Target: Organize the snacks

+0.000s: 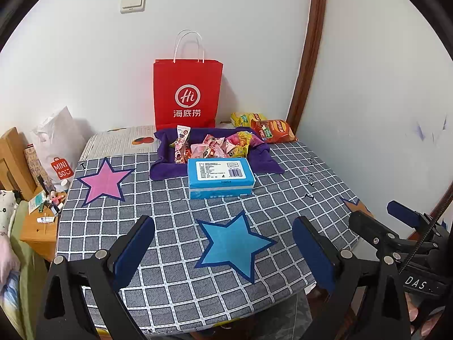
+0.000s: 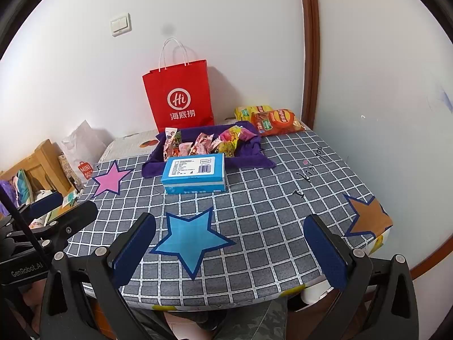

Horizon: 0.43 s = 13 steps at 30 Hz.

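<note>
1. Gripper state: the left gripper (image 1: pixel 223 252) and the right gripper (image 2: pixel 229 252) are both spread wide and carry nothing. Each hovers over the near edge of the tabletop (image 1: pixel 283 198), with the blue star (image 1: pixel 232 243) between or just ahead of the fingers.

2. Task items: small wrapped snacks (image 1: pixel 215 144) lie heaped on a purple cloth (image 1: pixel 167 167), well ahead of both grippers at the far side. Two larger bags, an orange chip bag (image 2: pixel 276 121) and a yellow bag (image 2: pixel 249 112), lie ahead and to the right, beside the cloth.

3. Handling, small snacks: judged light, crinkly and slippery. Close on the sealed end or across the flat middle; a heaped pile may yield two at once.

4. Handling, bags: judged light, air-filled and easily crushed. Take the crimped seam, not the puffed body.

5. Containers:
   - The purple cloth, edges turned up, holds the loose snacks.
   - The red paper bag (image 1: pixel 187 93) stands upright behind the cloth, against the wall; its contents are not visible.
   - The blue box (image 1: pixel 219 177) lies closed just in front of the cloth, directly ahead of the left gripper; contents unknown.
</note>
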Motion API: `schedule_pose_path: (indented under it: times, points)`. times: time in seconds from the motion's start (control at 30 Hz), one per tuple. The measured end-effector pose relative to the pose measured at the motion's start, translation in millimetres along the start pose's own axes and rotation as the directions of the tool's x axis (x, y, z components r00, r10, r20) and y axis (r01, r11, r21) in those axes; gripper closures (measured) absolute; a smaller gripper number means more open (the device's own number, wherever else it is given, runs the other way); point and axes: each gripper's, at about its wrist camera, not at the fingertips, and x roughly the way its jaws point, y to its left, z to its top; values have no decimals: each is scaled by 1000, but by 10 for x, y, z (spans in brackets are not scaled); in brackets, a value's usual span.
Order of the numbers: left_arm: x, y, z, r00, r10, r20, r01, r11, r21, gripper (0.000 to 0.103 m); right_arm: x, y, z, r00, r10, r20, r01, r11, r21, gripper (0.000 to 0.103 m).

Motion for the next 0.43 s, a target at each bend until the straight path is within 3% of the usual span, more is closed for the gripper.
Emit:
schedule_pose_path:
  times: [0.43]
  points:
    - [18, -47, 18, 1000, 6, 11, -6, 1000, -6, 5, 0, 35, 15, 1000, 22, 5, -22, 1000, -7, 0]
